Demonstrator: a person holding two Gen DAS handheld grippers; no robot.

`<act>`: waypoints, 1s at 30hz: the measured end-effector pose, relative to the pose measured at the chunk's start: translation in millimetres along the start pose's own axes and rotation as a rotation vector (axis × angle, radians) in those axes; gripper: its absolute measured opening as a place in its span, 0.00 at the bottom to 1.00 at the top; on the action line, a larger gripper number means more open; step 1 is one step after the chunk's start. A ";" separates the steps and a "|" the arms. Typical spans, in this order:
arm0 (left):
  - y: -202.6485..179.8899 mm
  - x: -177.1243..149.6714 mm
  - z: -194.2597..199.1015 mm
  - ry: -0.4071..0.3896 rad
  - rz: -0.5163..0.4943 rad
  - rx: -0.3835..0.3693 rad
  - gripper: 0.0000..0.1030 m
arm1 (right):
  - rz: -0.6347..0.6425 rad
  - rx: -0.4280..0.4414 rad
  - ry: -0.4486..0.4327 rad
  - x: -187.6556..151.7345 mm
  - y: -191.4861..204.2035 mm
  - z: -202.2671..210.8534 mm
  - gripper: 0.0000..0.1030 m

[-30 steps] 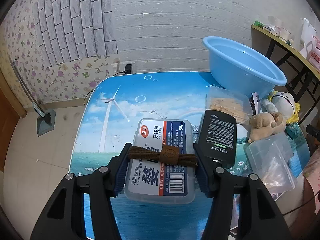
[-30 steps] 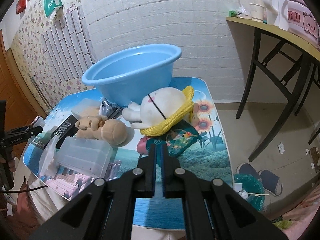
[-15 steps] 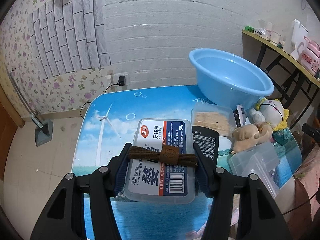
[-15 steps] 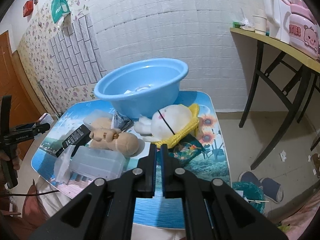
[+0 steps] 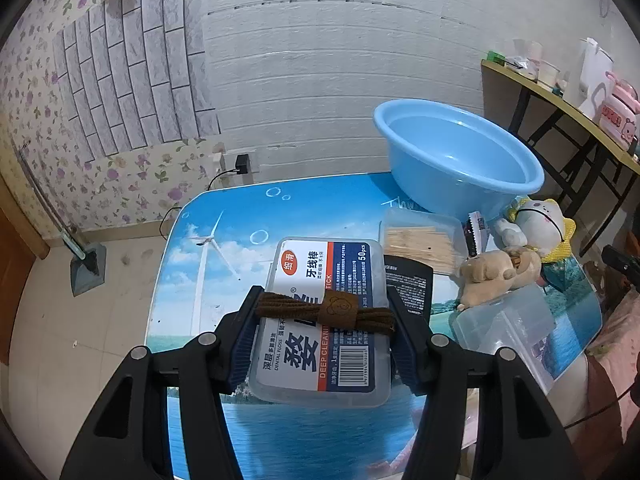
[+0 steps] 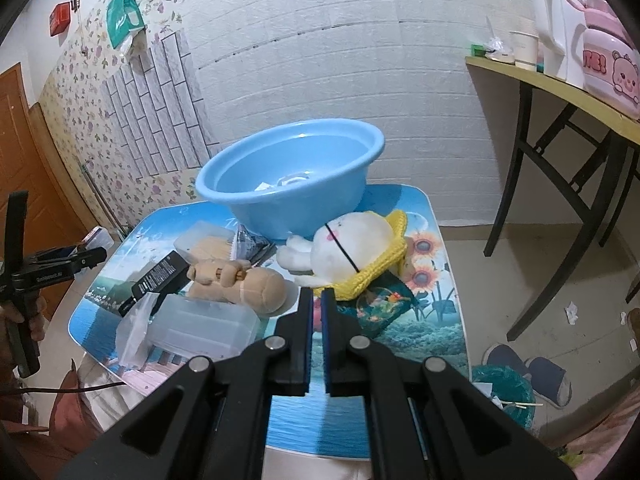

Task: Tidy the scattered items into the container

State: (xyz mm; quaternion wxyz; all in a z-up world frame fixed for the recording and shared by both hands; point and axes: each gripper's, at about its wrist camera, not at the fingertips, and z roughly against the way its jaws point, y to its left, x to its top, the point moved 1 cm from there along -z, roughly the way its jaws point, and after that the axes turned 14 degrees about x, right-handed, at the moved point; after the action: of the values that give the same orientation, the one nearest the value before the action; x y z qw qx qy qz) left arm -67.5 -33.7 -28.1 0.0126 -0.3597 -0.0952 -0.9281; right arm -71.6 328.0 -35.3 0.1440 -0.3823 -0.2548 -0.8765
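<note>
Item: dental floss box (image 5: 324,320), clear plastic with a blue, white and red label, a brown cord bundle (image 5: 326,310) lying across its top. Location: clamped between the blue pads of my left hand-held gripper (image 5: 322,320), lifted clear above the surface (image 5: 224,248).

Container: blue basin (image 5: 460,160), standing at the far right corner of the surface, against the white brick wall; something small and pale lies on its bottom in the right wrist view, too small to identify.

Scattered items, all on the surface just in front of the basin:
- clear box of toothpicks (image 5: 424,240), touching the basin's foot;
- black flat package (image 5: 408,284) with white print, beside the toothpick box;
- small sachet with a serrated edge (image 5: 476,232);
- tan plush toy (image 6: 240,280), lying on its side;
- white plush toy with a yellow knitted hat (image 6: 360,248), lying against the tan one;
- clear lidded box (image 6: 204,324), nearest the front edge;
- flat printed pouch (image 6: 380,304) under the white plush.

My right hand-held gripper (image 6: 316,308): fingers drawn together with only a slit between, holding nothing, above the front edge of the surface.
</note>
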 end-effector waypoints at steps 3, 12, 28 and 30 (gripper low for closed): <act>-0.4 1.3 1.5 -0.007 0.001 -0.001 0.56 | 0.003 0.004 -0.008 1.4 1.6 2.4 0.04; -4.5 0.9 1.2 -0.001 -0.006 -0.006 0.56 | -0.013 0.021 -0.012 0.1 -1.2 3.8 0.04; -6.7 -4.6 2.3 -0.001 0.004 0.002 0.56 | -0.048 0.020 -0.013 -5.5 -13.5 6.5 0.04; -7.0 -6.4 2.5 0.003 0.005 -0.001 0.56 | -0.055 0.022 -0.003 -6.8 -16.0 3.0 0.04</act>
State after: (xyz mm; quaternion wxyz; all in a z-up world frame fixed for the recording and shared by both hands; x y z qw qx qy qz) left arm -61.6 -26.7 -31.8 0.0146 -0.3586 -0.0940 -0.9286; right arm -72.4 343.3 -44.0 0.1238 -0.3749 -0.2749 -0.8767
